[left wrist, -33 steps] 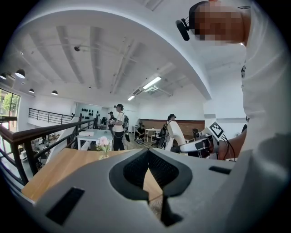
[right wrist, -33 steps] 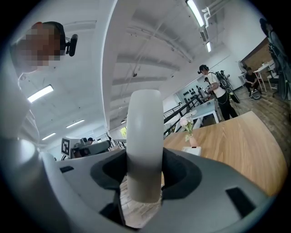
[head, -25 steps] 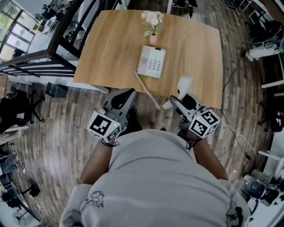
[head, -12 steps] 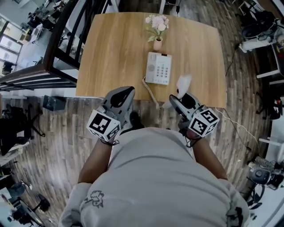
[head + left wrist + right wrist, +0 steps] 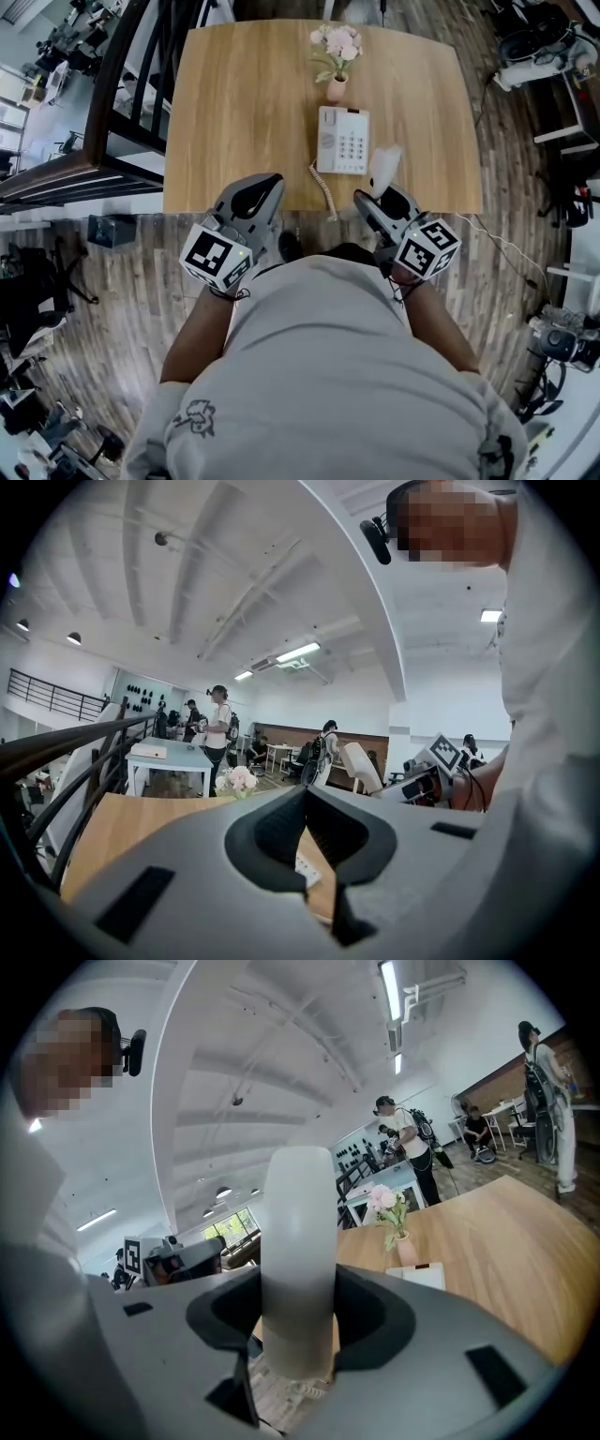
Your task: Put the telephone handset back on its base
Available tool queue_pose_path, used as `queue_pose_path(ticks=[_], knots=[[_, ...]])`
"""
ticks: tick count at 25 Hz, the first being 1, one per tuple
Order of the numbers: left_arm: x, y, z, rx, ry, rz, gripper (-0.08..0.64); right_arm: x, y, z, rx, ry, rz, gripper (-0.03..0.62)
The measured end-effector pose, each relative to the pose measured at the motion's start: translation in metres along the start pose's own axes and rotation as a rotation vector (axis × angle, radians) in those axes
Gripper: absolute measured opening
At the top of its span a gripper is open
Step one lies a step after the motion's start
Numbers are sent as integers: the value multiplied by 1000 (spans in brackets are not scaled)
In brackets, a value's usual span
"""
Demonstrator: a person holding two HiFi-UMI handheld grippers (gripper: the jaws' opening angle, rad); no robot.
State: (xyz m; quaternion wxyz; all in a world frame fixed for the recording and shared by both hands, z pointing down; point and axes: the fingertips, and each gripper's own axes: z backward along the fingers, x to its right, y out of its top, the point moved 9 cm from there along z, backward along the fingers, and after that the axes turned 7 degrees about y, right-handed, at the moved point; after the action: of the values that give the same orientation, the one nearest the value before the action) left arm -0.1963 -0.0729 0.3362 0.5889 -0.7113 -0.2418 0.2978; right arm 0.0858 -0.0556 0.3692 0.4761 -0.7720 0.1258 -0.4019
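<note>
The white telephone base (image 5: pixel 342 141) lies on the wooden table (image 5: pixel 234 112), near its front edge. My right gripper (image 5: pixel 380 194) is shut on the white handset (image 5: pixel 383 167), which stands upright over the table's front edge, just right of the base. A coiled cord (image 5: pixel 324 191) runs from the base over the edge. In the right gripper view the handset (image 5: pixel 298 1251) fills the gap between the jaws, with the base (image 5: pixel 418 1277) beyond. My left gripper (image 5: pixel 263 187) hangs at the front edge, left of the base, shut and empty (image 5: pixel 305 799).
A small vase of pink flowers (image 5: pixel 336 58) stands just behind the base. A dark metal railing (image 5: pixel 141 84) runs along the table's left side. A white cable (image 5: pixel 506 251) trails on the wood floor at the right. Chairs and equipment crowd the far right.
The person has stepped toward the table. Both grippers are now at its front edge, and the handset has come close beside the base.
</note>
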Motion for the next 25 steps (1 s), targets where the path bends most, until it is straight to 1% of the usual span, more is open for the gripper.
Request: queue_pose_path(ticks=[4,9,15,20,25], knots=[[-10,-3,-4,-24,-12,6,5,4,-3,-9,-5,-12,-23,222],[-18,-7,-14,-44,-8,16,5,22,-6,-23,-15,-21,-59,222],[-36,-10,-32,-74,11,25,5,55,-5,-50,-54,-36,-110,222],[-52,-15,-52,-101,31,51,5,85,-3,-75,-86,-39,-173,222],[-64,-23,-70,-128,30,87,5,109,-4,-95,-127,-62,-203,222]])
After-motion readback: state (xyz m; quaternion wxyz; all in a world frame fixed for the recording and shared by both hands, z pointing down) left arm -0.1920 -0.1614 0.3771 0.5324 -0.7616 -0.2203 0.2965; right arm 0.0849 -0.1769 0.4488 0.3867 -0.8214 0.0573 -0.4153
